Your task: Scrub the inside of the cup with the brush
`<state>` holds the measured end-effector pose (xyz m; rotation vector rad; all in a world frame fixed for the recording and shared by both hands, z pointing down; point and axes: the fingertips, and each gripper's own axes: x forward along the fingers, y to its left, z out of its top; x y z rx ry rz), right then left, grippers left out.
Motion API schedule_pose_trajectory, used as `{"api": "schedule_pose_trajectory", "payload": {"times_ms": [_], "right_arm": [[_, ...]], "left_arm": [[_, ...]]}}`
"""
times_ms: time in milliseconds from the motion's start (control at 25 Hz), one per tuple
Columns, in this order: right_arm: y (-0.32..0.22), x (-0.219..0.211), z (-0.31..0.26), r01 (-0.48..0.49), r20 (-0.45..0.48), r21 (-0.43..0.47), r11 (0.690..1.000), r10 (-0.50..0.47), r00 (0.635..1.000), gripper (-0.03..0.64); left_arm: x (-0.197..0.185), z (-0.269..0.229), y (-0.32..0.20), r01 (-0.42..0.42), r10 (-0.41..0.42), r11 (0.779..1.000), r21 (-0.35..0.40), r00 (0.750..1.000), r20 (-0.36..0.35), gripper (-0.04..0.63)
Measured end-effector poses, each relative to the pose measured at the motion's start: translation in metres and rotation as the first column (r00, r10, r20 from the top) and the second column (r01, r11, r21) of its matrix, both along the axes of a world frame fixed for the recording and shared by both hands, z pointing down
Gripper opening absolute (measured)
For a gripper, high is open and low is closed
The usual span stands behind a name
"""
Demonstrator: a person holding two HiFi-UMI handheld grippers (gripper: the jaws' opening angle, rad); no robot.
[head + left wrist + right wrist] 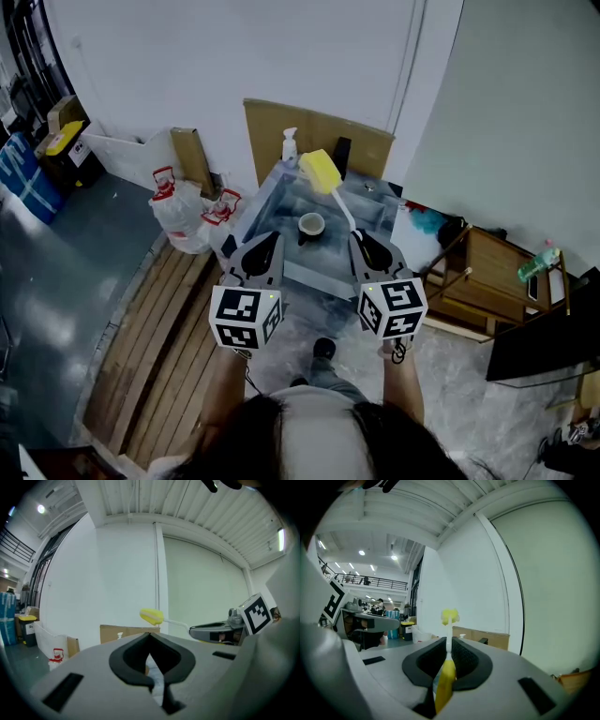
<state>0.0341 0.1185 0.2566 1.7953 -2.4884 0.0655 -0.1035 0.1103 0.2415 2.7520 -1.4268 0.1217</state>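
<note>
A: Jaws, quick?

B: Left gripper (265, 246) is closed tight on nothing. The pads meet and its own view shows no object between them. Right gripper (361, 242) is clamped on the brush (321, 171), gripping the yellow end of the handle. The white stem runs out far to the yellow sponge head.

A: Cup?

B: Cup (311, 225) stands upright, alone on the floor of the steel sink (265, 199). It's between the two grippers and farther away than both. Nothing touches it.

A: Brush in the cup?

B: No. The sponge head is raised beyond the cup, near the soap bottle (290, 147) at the far edge, well clear of the rim. Both grippers point level, held up on the near side of the sink.

A: So progress?

B: Brush pickup is done, and that's all I can credit. There's no scrubbing contact now. Can't tell if the inside is wet or soapy, too small.

A: Left to do?

B: My read is pretty much the whole scrub. The head has to drop into the cup mouth and work round the wall. The left gripper likely needs to open and steady the cup, since it's loose in the sink and could tip or skid.

A: Anything in the way?

B: Not that I see. Nothing crowds the cup.
</note>
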Motion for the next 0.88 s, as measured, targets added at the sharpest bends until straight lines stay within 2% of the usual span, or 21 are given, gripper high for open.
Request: {"api": "schedule_pose_trajectory", "payload": {"times_ms": [880], "right_arm": [[0.069,-0.023,-0.019,-0.018,-0.013,0.055,0.998,0.018,1.000,0.049]], "left_arm": [[-0.032,-0.009,0.070,0.018,-0.015,0.999,0.052,0.999,-0.048,0.009]]}}
